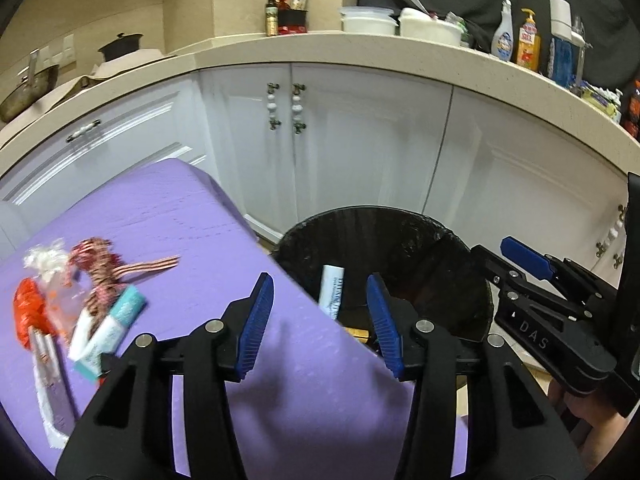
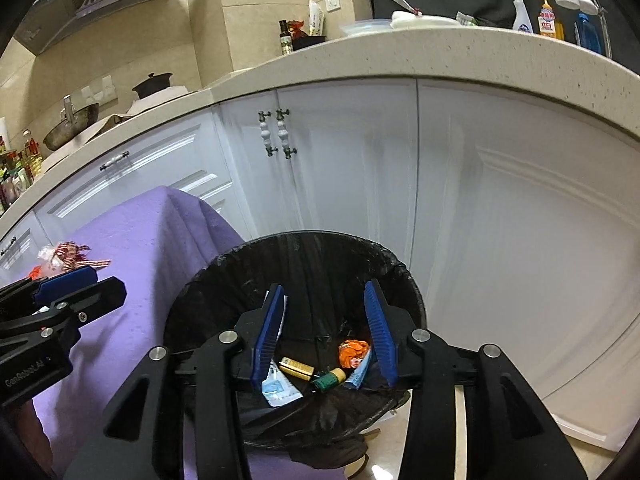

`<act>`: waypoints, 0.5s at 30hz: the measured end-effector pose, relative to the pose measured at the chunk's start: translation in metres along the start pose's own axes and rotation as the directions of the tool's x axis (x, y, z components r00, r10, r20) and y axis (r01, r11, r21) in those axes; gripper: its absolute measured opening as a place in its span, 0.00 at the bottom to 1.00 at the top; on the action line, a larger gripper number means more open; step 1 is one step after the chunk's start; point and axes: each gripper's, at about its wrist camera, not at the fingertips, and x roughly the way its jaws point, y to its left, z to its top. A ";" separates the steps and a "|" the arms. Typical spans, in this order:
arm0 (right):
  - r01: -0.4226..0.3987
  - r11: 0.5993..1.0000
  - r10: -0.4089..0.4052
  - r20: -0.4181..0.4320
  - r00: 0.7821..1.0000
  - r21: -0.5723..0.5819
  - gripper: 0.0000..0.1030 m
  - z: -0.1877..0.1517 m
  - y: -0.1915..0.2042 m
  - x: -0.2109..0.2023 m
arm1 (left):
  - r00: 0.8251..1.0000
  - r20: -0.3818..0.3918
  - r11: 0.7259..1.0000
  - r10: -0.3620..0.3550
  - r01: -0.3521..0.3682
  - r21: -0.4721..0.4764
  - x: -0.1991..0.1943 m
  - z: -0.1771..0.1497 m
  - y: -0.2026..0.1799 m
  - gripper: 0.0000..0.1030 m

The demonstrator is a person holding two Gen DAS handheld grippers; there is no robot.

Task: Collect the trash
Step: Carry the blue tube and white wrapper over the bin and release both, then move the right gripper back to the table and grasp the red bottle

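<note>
Along the back run white cabinets under a speckled counter, the largest things in view, with three bottles grouped at the counter's right end. Below, one tabletop draped in purple cloth stands just beside one bin lined with a black bag. Two hand-held grippers are in play, each with two blue pads. The left hand-held gripper hangs over the tabletop's edge where it meets the bin, jaws partly open and nothing between them. The right hand-held gripper hangs directly over the bin's mouth, jaws likewise partly open and empty. Inside the bin, below the right hand-held gripper, lie about six pieces of trash: a white tube leaning against the bag's wall, a white-and-blue packet, a gold wrapper, a green-and-yellow piece, an orange crumple and a light blue sachet. On the tabletop, well to the left of the left hand-held gripper, a loose heap of trash remains, blurred: a red wrapper, a striped ribbon, a teal-and-white tube, a clear crumpled bag and a white-edged strip. None of it touches either hand-held gripper.
</note>
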 end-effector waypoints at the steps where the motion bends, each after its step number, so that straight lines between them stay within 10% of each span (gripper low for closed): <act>1: -0.007 1.000 0.007 0.002 1.000 -0.005 0.41 0.000 0.004 -0.002 | 1.000 0.003 1.000 0.008 -0.008 -0.009 -0.004 -0.001 0.004 0.46; 15: -0.189 0.976 0.189 -0.012 0.982 -0.112 0.42 -0.008 0.103 -0.024 | 0.979 0.042 0.969 0.202 -0.193 -0.155 -0.091 -0.038 0.094 0.51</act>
